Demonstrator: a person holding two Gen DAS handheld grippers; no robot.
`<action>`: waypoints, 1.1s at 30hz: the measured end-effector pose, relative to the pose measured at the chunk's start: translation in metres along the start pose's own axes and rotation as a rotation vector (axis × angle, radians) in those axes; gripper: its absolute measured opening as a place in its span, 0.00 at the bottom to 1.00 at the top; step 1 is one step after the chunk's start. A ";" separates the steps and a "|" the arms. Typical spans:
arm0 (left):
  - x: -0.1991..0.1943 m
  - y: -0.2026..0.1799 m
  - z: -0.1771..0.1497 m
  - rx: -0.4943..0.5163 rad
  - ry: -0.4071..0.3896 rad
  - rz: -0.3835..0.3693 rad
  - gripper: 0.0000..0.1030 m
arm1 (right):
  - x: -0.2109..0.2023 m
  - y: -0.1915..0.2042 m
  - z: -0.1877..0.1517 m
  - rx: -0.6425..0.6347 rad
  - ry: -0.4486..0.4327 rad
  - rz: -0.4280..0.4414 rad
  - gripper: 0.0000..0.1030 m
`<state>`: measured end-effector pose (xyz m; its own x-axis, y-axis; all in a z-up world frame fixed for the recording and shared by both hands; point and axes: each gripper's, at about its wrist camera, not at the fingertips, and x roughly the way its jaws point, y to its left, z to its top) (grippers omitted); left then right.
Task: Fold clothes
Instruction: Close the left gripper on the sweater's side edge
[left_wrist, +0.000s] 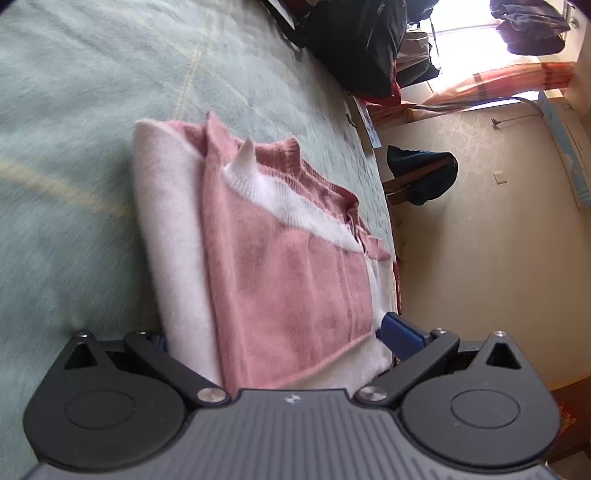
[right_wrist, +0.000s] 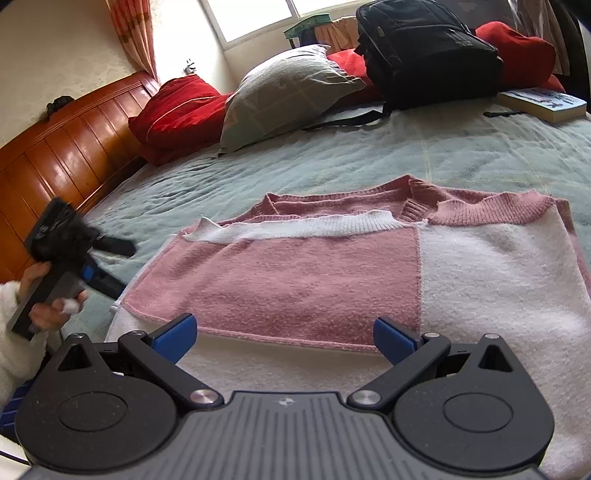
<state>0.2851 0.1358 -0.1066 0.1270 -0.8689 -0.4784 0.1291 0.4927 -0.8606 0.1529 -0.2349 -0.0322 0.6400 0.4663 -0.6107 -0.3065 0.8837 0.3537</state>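
A pink and white knitted sweater (right_wrist: 332, 273) lies partly folded on the pale green blanket (right_wrist: 369, 155) of a bed, with a pink panel and a white ribbed band laid over its white body. My right gripper (right_wrist: 284, 338) hovers open just above the sweater's near white edge, nothing between its blue fingers (right_wrist: 393, 341). In the right wrist view, a hand holds my left gripper (right_wrist: 123, 269) at the sweater's left side. In the left wrist view, that left gripper (left_wrist: 280, 338) is open wide with the sweater (left_wrist: 280, 280) lying between its fingers; its left fingertip is hidden behind the cloth.
A black backpack (right_wrist: 424, 51), a grey pillow (right_wrist: 284, 96), red pillows (right_wrist: 177, 110) and a book (right_wrist: 543, 101) lie at the far side of the bed. A wooden headboard (right_wrist: 62, 147) stands at left. A chair with dark clothing (left_wrist: 421, 177) stands beside the bed.
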 end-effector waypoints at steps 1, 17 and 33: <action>0.005 -0.001 0.003 0.000 0.003 0.003 0.99 | -0.001 0.001 0.000 -0.002 -0.003 -0.001 1.00; 0.001 0.035 0.004 -0.102 -0.017 0.025 0.29 | 0.008 -0.011 -0.003 0.018 0.021 -0.019 1.00; 0.011 0.011 0.005 0.033 -0.007 0.152 0.24 | 0.017 -0.007 0.014 0.068 0.005 0.043 1.00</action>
<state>0.2932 0.1313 -0.1204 0.1545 -0.7837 -0.6016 0.1398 0.6201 -0.7720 0.1756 -0.2339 -0.0356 0.6234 0.5045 -0.5974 -0.2854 0.8581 0.4269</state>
